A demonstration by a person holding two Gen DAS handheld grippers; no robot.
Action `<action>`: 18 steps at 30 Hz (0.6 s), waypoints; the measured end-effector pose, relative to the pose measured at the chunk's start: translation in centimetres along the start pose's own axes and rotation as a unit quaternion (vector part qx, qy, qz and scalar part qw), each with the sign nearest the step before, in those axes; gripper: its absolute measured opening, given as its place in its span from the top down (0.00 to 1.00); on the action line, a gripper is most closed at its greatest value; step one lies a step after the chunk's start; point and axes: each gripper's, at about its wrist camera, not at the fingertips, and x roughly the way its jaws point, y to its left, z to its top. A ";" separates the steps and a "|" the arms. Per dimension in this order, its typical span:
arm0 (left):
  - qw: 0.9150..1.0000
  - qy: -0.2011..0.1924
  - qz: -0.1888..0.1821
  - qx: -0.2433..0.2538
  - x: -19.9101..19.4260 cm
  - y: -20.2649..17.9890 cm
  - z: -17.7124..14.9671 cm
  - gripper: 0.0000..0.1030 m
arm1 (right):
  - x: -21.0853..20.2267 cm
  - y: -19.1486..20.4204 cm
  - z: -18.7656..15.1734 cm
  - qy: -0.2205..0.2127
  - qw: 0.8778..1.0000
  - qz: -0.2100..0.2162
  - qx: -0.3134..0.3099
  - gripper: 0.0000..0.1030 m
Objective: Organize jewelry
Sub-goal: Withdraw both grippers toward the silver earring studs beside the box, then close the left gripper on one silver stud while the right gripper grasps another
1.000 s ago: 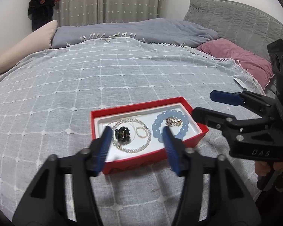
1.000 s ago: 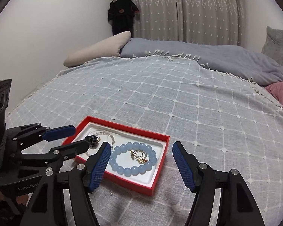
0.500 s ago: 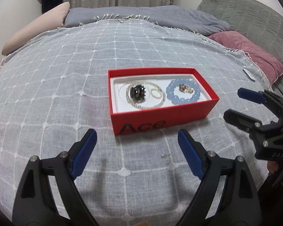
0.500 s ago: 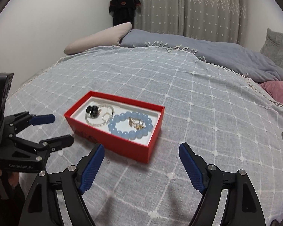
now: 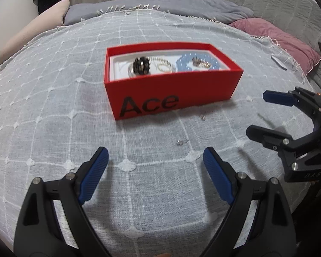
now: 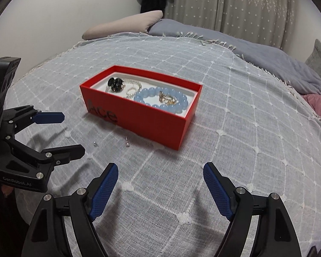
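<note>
Jewelry lies in the red cardboard box (image 5: 173,90) on the bed, while my left tongs (image 5: 155,167) and right tongs (image 6: 160,184), just spread wide and empty, hover before it, ready to pick.

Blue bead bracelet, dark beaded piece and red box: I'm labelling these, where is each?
Blue bead bracelet (image 6: 154,91): right wrist view, on a far-side bead.
Dark beaded piece (image 6: 115,84): right wrist view, on its middle.
Red box (image 5: 171,87): left wrist view, on its front wall.
</note>
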 end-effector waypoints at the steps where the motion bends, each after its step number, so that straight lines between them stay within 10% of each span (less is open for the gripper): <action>1: 1.000 0.002 -0.001 -0.001 0.2 0.0 -0.1 0.12 | 0.2 0.1 0.0 0.003 1.000 -0.001 -0.003 0.20; 6: 1.000 0.000 -0.005 0.003 0.5 -0.4 -0.7 0.18 | 0.9 0.3 -0.1 0.011 1.000 0.000 -0.009 0.20; 11: 1.000 -0.003 -0.015 0.013 0.4 -0.9 -0.5 0.50 | 1.4 0.9 -0.2 0.015 1.000 0.003 -0.017 0.20; 18: 0.999 -0.001 -0.047 0.005 0.5 -0.9 0.0 0.55 | 1.8 1.4 -0.2 0.012 1.000 0.017 -0.021 0.20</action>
